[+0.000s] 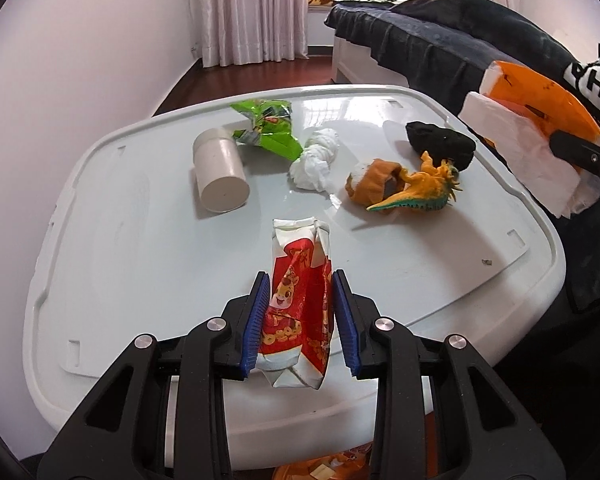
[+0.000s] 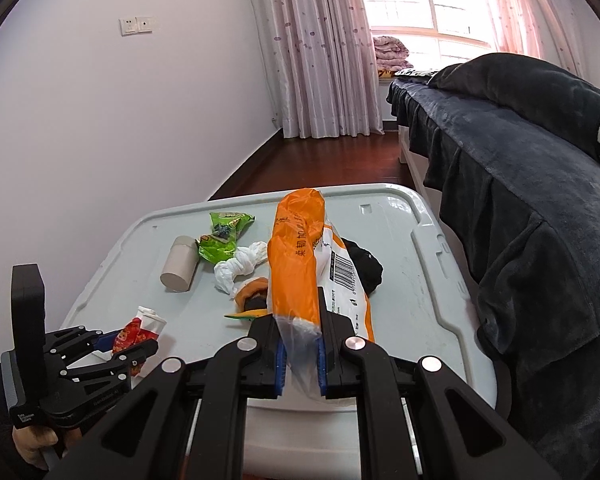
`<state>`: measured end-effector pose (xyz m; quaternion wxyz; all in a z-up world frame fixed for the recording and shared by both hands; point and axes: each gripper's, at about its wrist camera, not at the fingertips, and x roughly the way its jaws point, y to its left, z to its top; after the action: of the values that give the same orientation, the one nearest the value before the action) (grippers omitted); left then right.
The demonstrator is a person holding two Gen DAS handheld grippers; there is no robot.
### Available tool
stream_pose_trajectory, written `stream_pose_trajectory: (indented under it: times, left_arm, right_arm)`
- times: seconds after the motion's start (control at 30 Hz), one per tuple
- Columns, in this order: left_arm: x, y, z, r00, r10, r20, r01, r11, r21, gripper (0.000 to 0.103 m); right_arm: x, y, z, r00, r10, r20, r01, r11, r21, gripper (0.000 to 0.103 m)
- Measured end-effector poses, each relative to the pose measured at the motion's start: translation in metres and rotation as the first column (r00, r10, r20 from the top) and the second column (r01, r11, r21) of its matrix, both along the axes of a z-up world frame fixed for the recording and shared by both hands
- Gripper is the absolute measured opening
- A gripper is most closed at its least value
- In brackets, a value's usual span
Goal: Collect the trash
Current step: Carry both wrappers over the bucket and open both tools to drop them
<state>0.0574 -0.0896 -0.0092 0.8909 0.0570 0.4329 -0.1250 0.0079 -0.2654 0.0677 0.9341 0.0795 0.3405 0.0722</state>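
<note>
Your left gripper (image 1: 300, 312) sits low centre in its frame, blue pads clamped on a crumpled red-and-white carton (image 1: 298, 300) printed with a cartoon deer, held just above the white surface (image 1: 120, 240). Your right gripper (image 2: 300, 344) is pinched tight on an orange-and-white plastic bag (image 2: 300, 264) bearing a barcode and Chinese characters you can't fully read. Mid-frame on the surface lie a white cylinder (image 1: 220, 172), green snack wrapper (image 1: 268, 128), balled tissue (image 1: 316, 160), black lump (image 1: 440, 144) and toy dinosaur (image 1: 420, 188).
</note>
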Motion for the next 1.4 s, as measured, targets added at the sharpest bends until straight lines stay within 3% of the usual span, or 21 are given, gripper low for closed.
stream_pose_trajectory:
  times: [0.23,0.47,0.67,0.87,1.07,1.4]
  left_arm:
    - [-0.006,0.006,0.006,0.999,0.033,0.016,-0.033,0.999,-0.030,0.032]
    - [-0.029,0.018,0.022,0.998,0.058,0.026,-0.056,0.997,-0.058,0.032]
    - [-0.074,0.026,0.049,0.997,0.017,0.081,-0.012,0.998,-0.062,0.032]
    - [-0.113,0.030,0.058,0.996,-0.037,0.083,0.041,0.998,-0.057,0.032]
    - [-0.144,0.027,0.045,0.998,-0.055,0.016,0.056,0.998,-0.040,0.032]
    - [-0.161,0.020,-0.010,0.979,-0.064,-0.192,0.054,0.997,-0.056,0.032]
  right_arm:
    - [-0.010,0.007,0.002,1.000,0.014,0.003,-0.014,1.000,0.009,0.011]
    - [-0.046,0.021,0.012,0.998,0.054,0.007,-0.055,0.998,0.042,0.011]
    - [-0.088,0.034,0.027,0.994,0.109,0.011,-0.109,0.992,0.067,0.011]
    - [-0.125,0.043,0.030,0.988,0.151,-0.017,-0.149,0.985,0.086,0.011]
    - [-0.158,0.058,0.008,0.977,0.192,-0.094,-0.184,0.979,0.087,0.011]
    - [-0.169,0.069,-0.033,0.940,0.217,-0.262,-0.195,0.975,0.106,0.011]
